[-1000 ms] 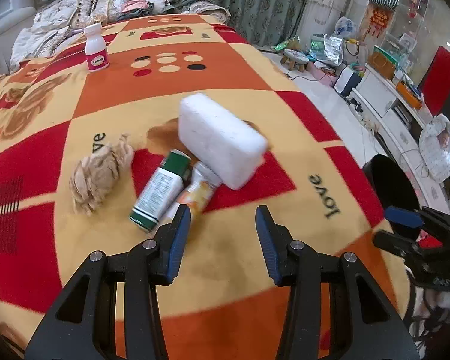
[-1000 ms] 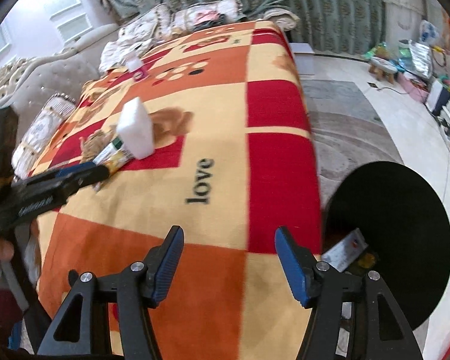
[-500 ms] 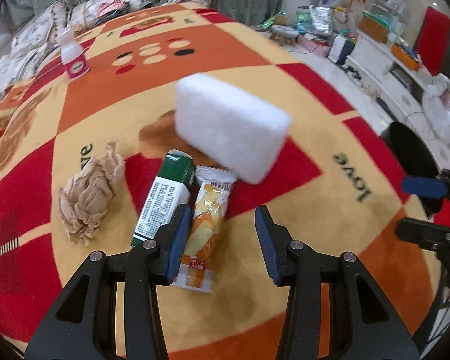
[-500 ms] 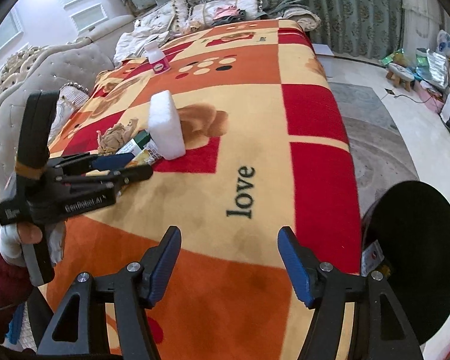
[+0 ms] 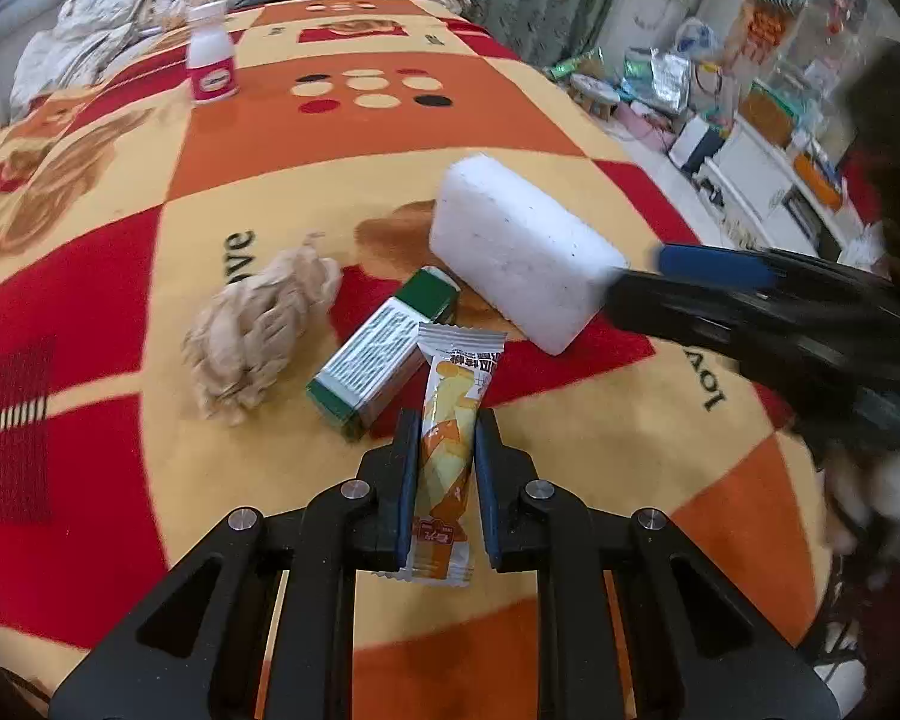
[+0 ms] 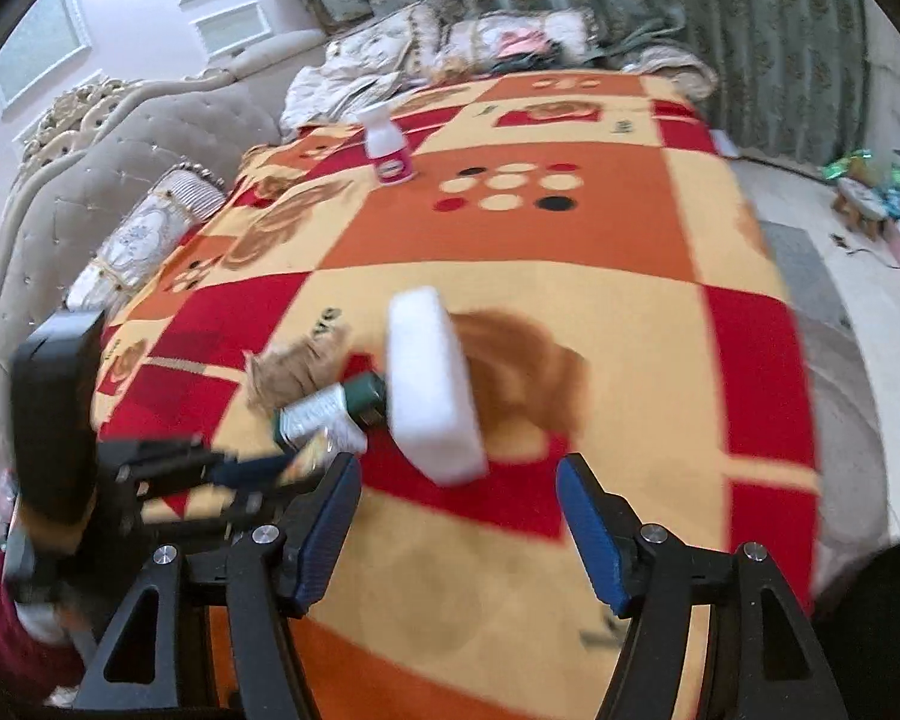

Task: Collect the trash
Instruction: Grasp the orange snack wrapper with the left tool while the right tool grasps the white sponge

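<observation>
While the left tongs [image 5: 445, 468] are clenched on the lower half of the snack wrapper [image 5: 450, 450], its long axis runs straight along the fingers, the crimped top end pointing away toward the foam block [image 5: 525, 267]. The wrapper lies on the bed blanket [image 5: 270, 180], just in front of the block, its top touching the green box [image 5: 384, 354]. A crumpled paper wad [image 5: 258, 330] sits left of the box. The right tongs [image 6: 459, 525] are released, spread wide just short of the block [image 6: 435, 384].
</observation>
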Demonstrator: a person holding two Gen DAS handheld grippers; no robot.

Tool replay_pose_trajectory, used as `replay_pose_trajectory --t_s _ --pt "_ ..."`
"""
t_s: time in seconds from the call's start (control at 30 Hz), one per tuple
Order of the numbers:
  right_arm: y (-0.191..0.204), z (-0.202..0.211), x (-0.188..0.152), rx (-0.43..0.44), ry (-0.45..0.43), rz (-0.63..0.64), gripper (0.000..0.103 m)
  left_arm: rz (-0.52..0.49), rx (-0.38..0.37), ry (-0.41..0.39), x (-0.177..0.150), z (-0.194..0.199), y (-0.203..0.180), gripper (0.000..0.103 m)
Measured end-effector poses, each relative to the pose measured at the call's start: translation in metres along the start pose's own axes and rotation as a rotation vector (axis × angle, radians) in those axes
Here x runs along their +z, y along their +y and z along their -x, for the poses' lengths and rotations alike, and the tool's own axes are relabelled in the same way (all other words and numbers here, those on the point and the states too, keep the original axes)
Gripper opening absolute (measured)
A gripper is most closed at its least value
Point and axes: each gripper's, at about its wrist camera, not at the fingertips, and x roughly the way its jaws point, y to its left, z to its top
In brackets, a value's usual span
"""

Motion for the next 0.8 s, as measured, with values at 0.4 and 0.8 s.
replay_pose_trajectory --t_s 0.4,0.8 --pt "-0.033 -0.030 0.032 -0.103 0.024 -0.047 0.065 0.072 -0.005 -0.025 -0.024 0.026 0.024 0.015" --pt "-0.021 -0.067 0.026 -0.118 0.084 0.082 0.056 0.069 -0.009 -0.032 -0.020 0.024 0.010 0.015"
